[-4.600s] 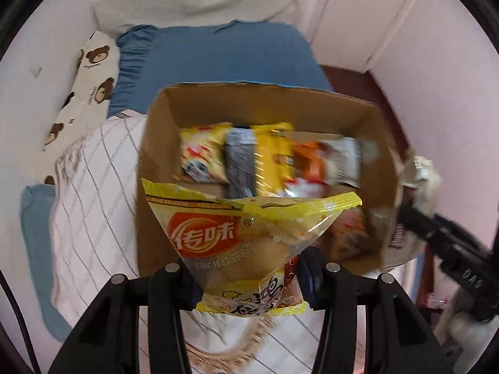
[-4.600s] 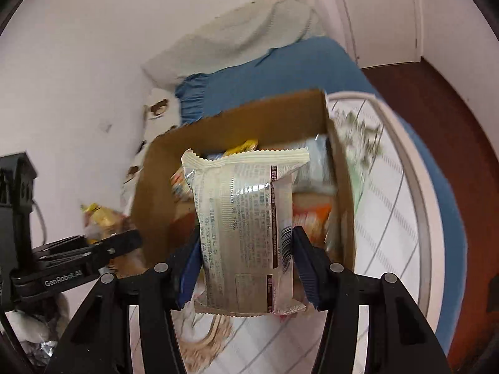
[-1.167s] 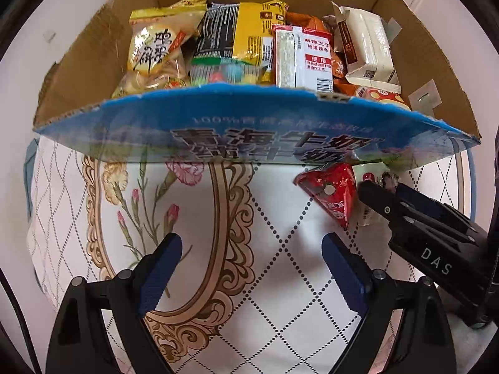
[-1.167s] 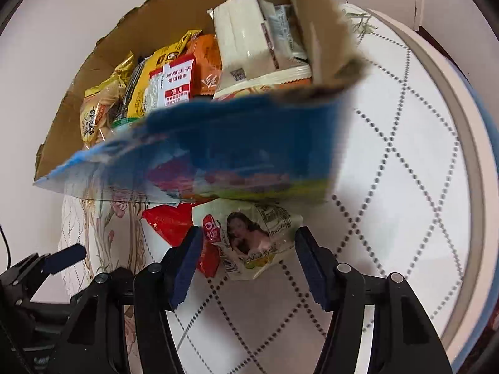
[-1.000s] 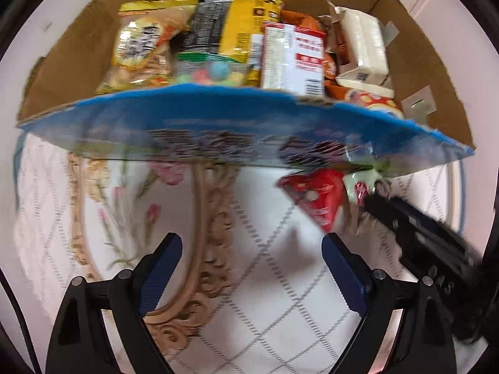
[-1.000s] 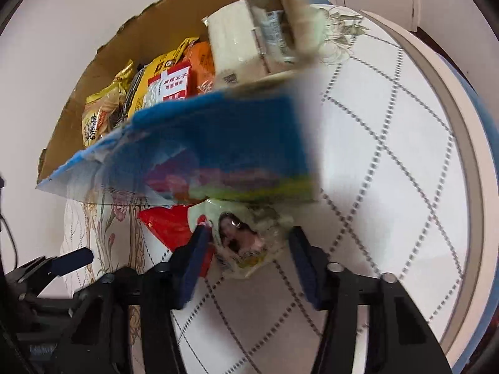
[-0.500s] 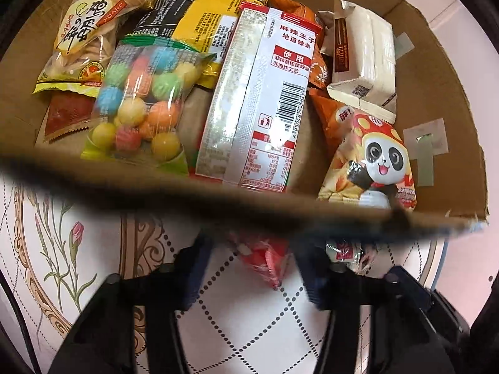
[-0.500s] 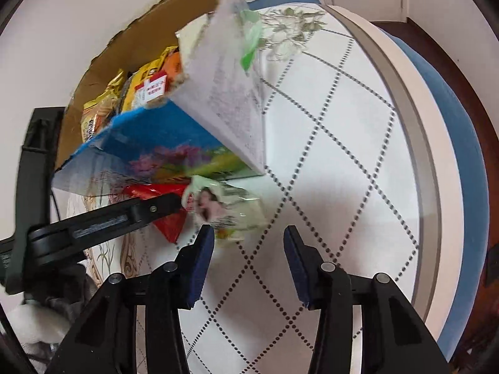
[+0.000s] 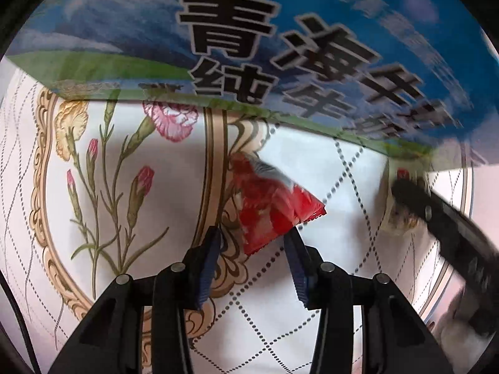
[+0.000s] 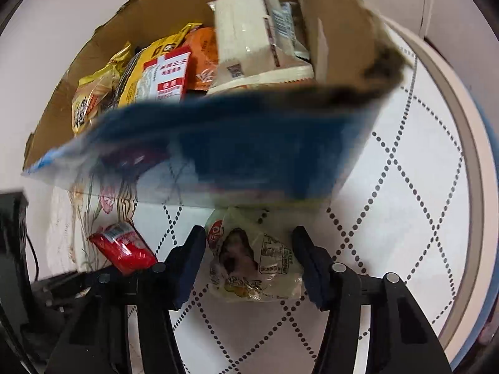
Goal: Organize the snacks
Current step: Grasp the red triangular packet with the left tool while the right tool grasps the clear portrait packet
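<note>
A red snack packet lies on the patterned tablecloth just in front of the blue cardboard box. My left gripper is open, its pads on either side of the packet's near corner without clamping it. The packet also shows in the right wrist view. A pale clear-wrapped snack lies on the cloth below the box's front wall. My right gripper is open around it, its jaws wide apart. The box holds several packets, among them a white pack.
The round table's rim curves along the right, with a blue edge beyond it. The right gripper's arm reaches in at the right of the left wrist view, over the pale snack. The floral cloth spreads to the left.
Both grippers have dropped from over the box to the table in front of it. The left gripper has closed in around the red packet; the right has moved up around the pale snack.
</note>
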